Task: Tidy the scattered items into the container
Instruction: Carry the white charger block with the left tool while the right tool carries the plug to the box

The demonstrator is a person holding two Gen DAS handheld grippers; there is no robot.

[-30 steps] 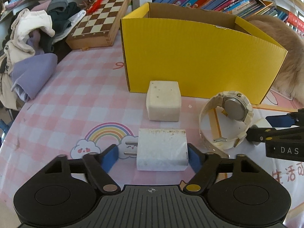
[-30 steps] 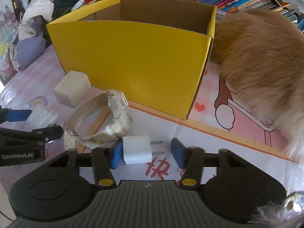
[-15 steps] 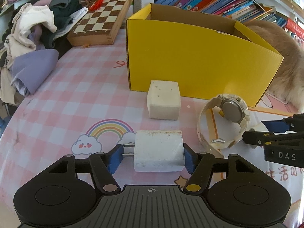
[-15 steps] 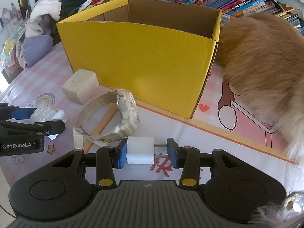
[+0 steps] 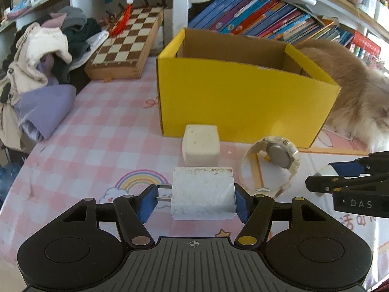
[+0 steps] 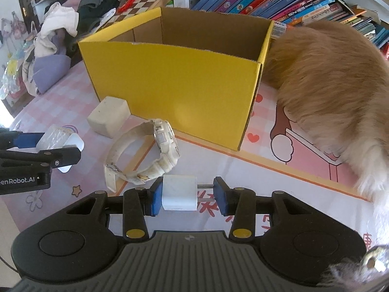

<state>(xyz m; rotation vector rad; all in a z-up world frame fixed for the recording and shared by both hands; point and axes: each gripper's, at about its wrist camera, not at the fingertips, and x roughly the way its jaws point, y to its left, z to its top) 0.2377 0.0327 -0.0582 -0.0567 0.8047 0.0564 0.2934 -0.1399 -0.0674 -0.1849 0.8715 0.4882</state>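
Observation:
A yellow cardboard box point(image 5: 243, 102) point(image 6: 175, 92) stands open-topped in the middle of the table. My left gripper point(image 5: 194, 203) is shut on a large white charger point(image 5: 203, 199), held above the cloth, prongs pointing left. My right gripper point(image 6: 187, 197) is shut on a small white charger point(image 6: 179, 196), prongs against the right finger. In front of the box lie a cream block point(image 5: 201, 144) point(image 6: 108, 119) and a white wristwatch point(image 5: 272, 163) point(image 6: 145, 155). Each gripper shows in the other's view, the right gripper point(image 5: 350, 182) and the left gripper point(image 6: 41, 150).
A fluffy ginger cat point(image 6: 328, 92) point(image 5: 359, 92) lies against the box's right side. A chessboard point(image 5: 126, 48) and a heap of clothes point(image 5: 43, 73) sit at the far left. Books point(image 5: 267, 22) line the shelf behind. The table has a pink checked cloth point(image 5: 97, 133).
Both grippers closed on their chargers and lifted them off the cloth; both views rose and drew back, so the box looks smaller and its inside shows more.

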